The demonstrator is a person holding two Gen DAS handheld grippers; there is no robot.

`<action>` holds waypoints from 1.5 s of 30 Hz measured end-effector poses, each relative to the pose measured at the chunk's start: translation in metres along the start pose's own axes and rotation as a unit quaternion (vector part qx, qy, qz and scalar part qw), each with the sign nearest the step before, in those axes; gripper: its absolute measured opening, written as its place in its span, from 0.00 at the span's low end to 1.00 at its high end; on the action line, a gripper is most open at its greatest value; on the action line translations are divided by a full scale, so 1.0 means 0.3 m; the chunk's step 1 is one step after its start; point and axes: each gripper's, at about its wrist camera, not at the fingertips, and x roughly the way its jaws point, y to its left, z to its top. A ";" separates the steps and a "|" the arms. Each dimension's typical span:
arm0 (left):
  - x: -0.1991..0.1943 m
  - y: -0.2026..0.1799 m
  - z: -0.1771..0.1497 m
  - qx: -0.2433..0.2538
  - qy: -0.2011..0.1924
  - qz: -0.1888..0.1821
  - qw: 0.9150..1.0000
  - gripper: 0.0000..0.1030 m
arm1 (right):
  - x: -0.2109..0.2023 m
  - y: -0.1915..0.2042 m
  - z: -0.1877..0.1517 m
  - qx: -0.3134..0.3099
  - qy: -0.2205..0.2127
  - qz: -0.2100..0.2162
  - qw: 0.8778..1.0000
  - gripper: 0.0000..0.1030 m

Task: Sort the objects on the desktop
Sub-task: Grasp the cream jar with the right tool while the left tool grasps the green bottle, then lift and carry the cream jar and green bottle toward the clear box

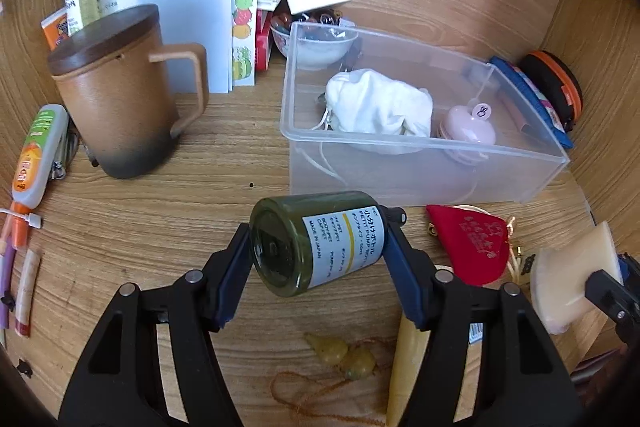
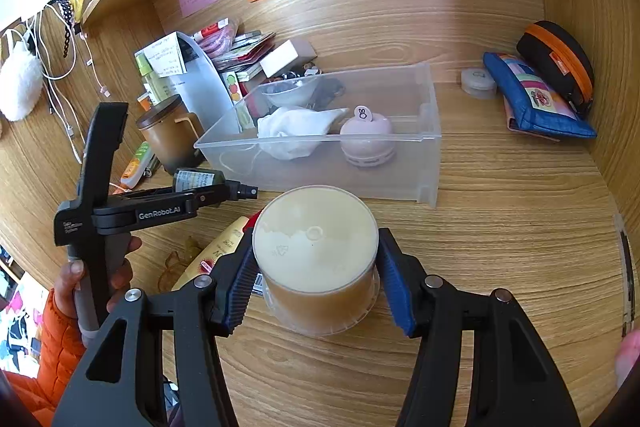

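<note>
**Both grippers loaded in front of the clear bin**

Left wrist view: my left gripper (image 1: pixel 318 255) is clenched on a small green bottle (image 1: pixel 316 243), held sideways at centre, base toward the camera, black pump at 3 o'clock. The blue pads press its round sides. I judge it light and rigid, but smooth, so it could roll in the grip; holding mid-body over the label seems safest. The bin (image 1: pixel 420 131) lies at 1 o'clock, already holding a white pouch (image 1: pixel 376 111). A mug (image 1: pixel 120 95) stands at 10 o'clock.

Right wrist view: my right gripper (image 2: pixel 316 279) grasps a cream-filled tub (image 2: pixel 316 259) by its sides, at centre. It looks stiff, thin-walled and slick; I would squeeze gently. The bin (image 2: pixel 428 163) sits at 12 o'clock, just beyond.
</note>
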 end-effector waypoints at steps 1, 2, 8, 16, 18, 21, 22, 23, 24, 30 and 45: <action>-0.012 -0.004 -0.001 0.002 -0.005 0.004 1.000 0.62 | -0.001 0.000 -0.001 0.000 0.000 0.000 1.000 0.52; -0.025 -0.009 -0.002 0.005 -0.010 0.009 1.000 0.62 | -0.003 0.001 -0.001 0.000 0.000 0.001 1.000 0.52; -0.102 -0.024 -0.015 0.018 -0.034 0.019 0.999 0.62 | -0.010 0.006 0.005 -0.002 -0.003 -0.002 1.000 0.52; -0.204 -0.048 -0.023 0.031 -0.067 0.023 0.997 0.62 | -0.035 0.009 0.026 -0.006 -0.015 -0.005 1.000 0.52; -0.227 -0.054 -0.022 0.033 -0.075 0.023 0.996 0.62 | -0.038 0.012 0.033 -0.006 -0.017 -0.007 1.000 0.52; -0.256 -0.060 -0.018 0.035 -0.086 0.022 0.995 0.62 | -0.050 0.009 0.044 -0.009 -0.023 -0.009 1.000 0.52; -0.265 -0.062 -0.016 0.036 -0.090 0.022 0.995 0.62 | -0.054 0.009 0.048 -0.010 -0.025 -0.011 1.000 0.52; -0.275 -0.063 -0.014 0.037 -0.094 0.023 0.995 0.62 | -0.060 0.008 0.053 -0.012 -0.028 -0.013 0.999 0.52; -0.283 -0.065 -0.011 0.038 -0.097 0.023 0.994 0.62 | -0.064 0.007 0.058 -0.013 -0.030 -0.015 0.999 0.52; -0.325 -0.070 0.001 0.041 -0.113 0.024 0.992 0.62 | -0.077 0.013 0.091 -0.023 -0.042 -0.023 0.999 0.52; -0.309 -0.062 0.006 0.036 -0.107 0.018 0.993 0.62 | -0.058 0.017 0.117 -0.058 -0.028 -0.031 0.997 0.48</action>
